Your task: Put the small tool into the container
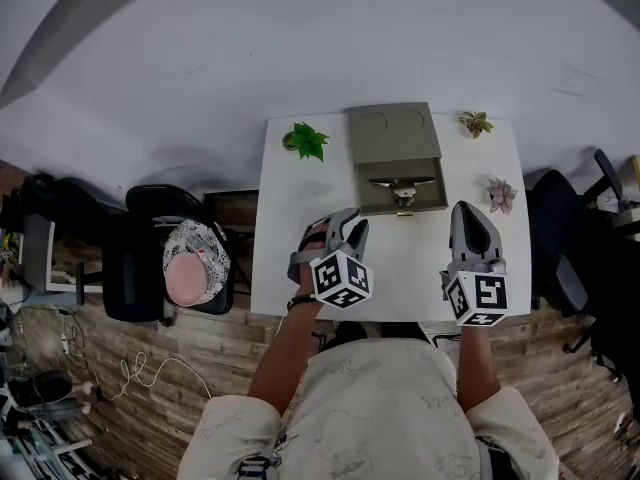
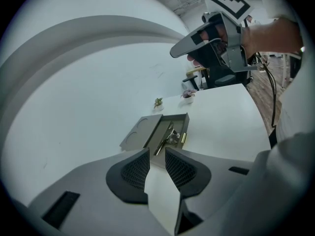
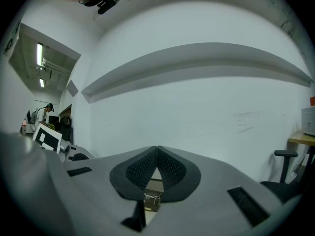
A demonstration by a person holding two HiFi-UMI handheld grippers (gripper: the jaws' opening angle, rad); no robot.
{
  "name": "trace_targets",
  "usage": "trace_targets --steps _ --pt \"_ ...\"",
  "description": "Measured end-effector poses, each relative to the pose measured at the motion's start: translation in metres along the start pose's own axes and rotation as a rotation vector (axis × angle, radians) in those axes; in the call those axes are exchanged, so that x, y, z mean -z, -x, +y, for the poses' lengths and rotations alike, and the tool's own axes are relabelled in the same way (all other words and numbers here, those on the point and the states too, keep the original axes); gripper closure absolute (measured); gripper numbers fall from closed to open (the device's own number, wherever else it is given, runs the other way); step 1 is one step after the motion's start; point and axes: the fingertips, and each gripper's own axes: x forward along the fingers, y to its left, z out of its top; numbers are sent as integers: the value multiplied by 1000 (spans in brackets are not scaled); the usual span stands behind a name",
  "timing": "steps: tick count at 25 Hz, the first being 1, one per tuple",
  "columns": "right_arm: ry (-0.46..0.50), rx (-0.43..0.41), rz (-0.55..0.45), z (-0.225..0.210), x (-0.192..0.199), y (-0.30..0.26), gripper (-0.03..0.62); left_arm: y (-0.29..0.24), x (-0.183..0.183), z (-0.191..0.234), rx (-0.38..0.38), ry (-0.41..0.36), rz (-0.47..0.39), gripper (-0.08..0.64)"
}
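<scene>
A grey container (image 1: 425, 197) stands open at the back middle of the white table (image 1: 290, 228), its lid (image 1: 390, 133) folded back. The small metal tool (image 1: 403, 182) lies inside it, beside a brass latch. My left gripper (image 1: 352, 220) hovers just in front of the box, left of it, jaws open and empty. In the left gripper view the container (image 2: 183, 119) and the tool (image 2: 166, 135) show past the open left gripper (image 2: 157, 152). My right gripper (image 1: 468, 212) is to the right of the box; its tips meet in the right gripper view (image 3: 156, 149), with nothing held.
A green leafy plant (image 1: 306, 140) sits at the table's back left, a small succulent (image 1: 476, 122) at the back right, a pink one (image 1: 499, 193) on the right edge. A black chair (image 1: 150, 258) with a pink bundle stands left; an office chair (image 1: 560, 238) right.
</scene>
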Motion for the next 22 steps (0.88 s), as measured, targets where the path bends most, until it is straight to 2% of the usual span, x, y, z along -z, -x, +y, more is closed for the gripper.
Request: trace_targets --steps 6,9,14,17,20,22 --pt "16 -1 7 10 -1 1 575 13 -1 18 -59 101 -73 456" --pt "25 -3 7 13 -1 1 575 21 -4 28 -79 205 -131 456" --pt "31 -11 10 17 -1 0 575 30 -4 38 -70 387 -211 456" --pt "29 -16 8 18 -2 -2 575 35 -2 44 -87 448 -236 456" --pt "32 -26 6 20 -3 -3 575 42 -1 55 -141 495 -275 456" --pt "32 -28 5 20 -4 -3 575 50 -3 63 -172 554 -321 456"
